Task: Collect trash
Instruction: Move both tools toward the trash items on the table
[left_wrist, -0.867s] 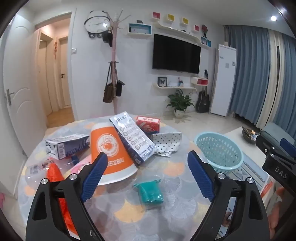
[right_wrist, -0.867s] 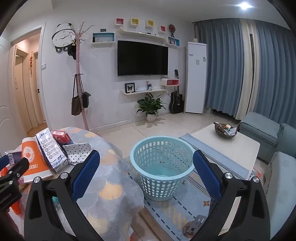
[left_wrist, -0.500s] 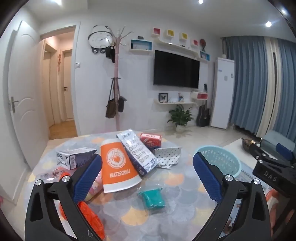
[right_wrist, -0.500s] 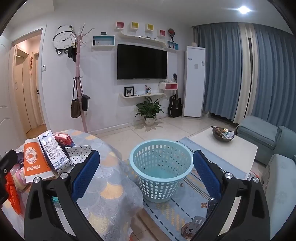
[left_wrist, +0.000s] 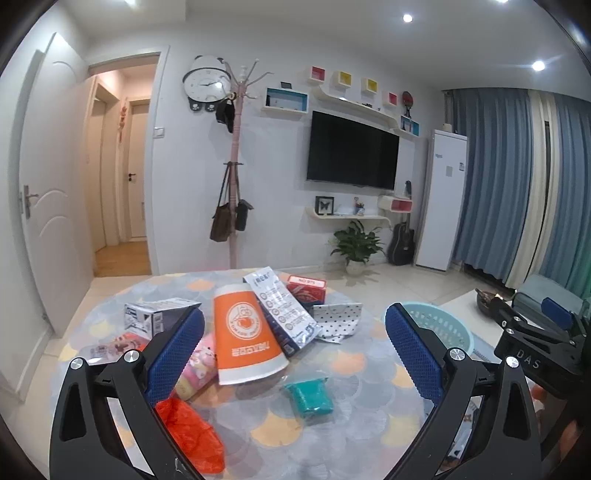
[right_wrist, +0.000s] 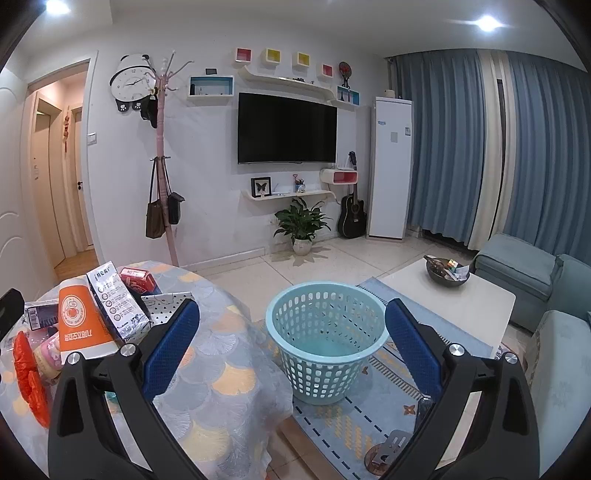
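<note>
Trash lies on a round table (left_wrist: 351, 417): an orange paper cup (left_wrist: 245, 336), a silver pouch (left_wrist: 284, 314), a red box (left_wrist: 306, 290), a dotted paper (left_wrist: 338, 321), a grey carton (left_wrist: 155, 314), a teal packet (left_wrist: 308, 397), a pink wrapper (left_wrist: 199, 363) and a red plastic bag (left_wrist: 192, 432). My left gripper (left_wrist: 293, 350) is open and empty above the table's near side. My right gripper (right_wrist: 291, 350) is open and empty, facing a light blue basket (right_wrist: 327, 349) on the floor right of the table (right_wrist: 221, 387).
A white coffee table (right_wrist: 461, 295) with a dark bowl (right_wrist: 447, 273) stands beyond the basket, and a teal sofa (right_wrist: 532, 273) is at the right. A coat rack (left_wrist: 234, 166), a wall TV (left_wrist: 351, 151) and a potted plant (left_wrist: 354, 245) stand at the far wall.
My left gripper has tilted up and drawn back, so the trash sits lower and farther in its view. My right gripper has barely moved.
</note>
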